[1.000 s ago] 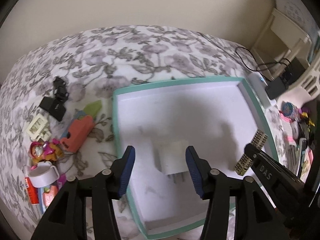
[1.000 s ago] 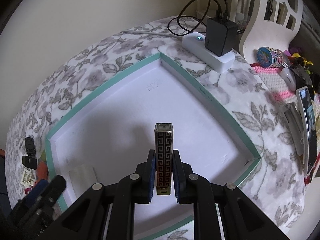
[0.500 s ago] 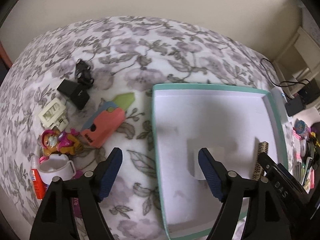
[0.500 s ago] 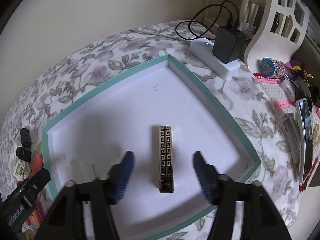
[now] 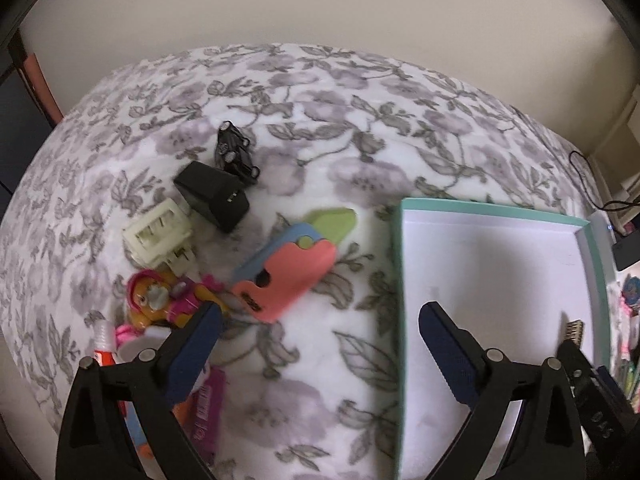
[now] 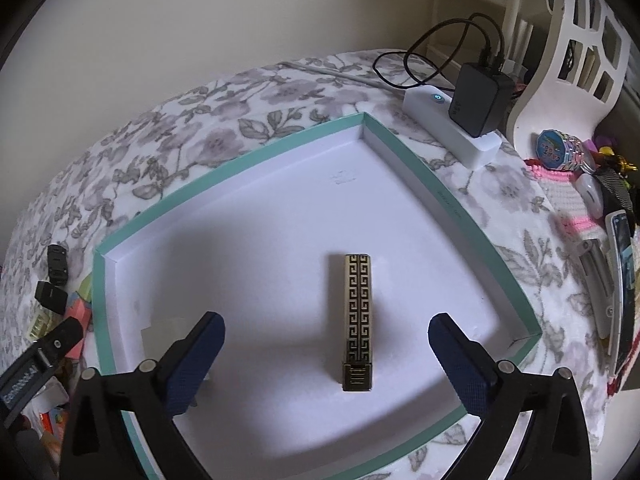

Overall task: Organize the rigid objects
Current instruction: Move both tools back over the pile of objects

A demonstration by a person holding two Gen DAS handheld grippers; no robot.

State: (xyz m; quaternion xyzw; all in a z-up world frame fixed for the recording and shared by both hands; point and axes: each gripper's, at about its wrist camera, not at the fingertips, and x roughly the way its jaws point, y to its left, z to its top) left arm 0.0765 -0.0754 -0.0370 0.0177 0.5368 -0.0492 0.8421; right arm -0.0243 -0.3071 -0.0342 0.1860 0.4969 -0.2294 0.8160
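Both grippers' jaws have just been opening and now stand wide. Right gripper (image 6: 326, 354) straddles the gold-and-black patterned rectangular case (image 6: 357, 322), which lies flat in the teal-rimmed white tray (image 6: 404, 150), pads clear of it. Left gripper (image 5: 318, 346) hangs empty over the floral cloth (image 5: 360, 120), with the pink-and-green plastic toy (image 5: 290, 268) just ahead.

Risk: a finger could snag the tray rim beside the left gripper, or knock the neighbouring clutter.

The pale block in the tray sits behind a right-gripper finger; I can't identify it.
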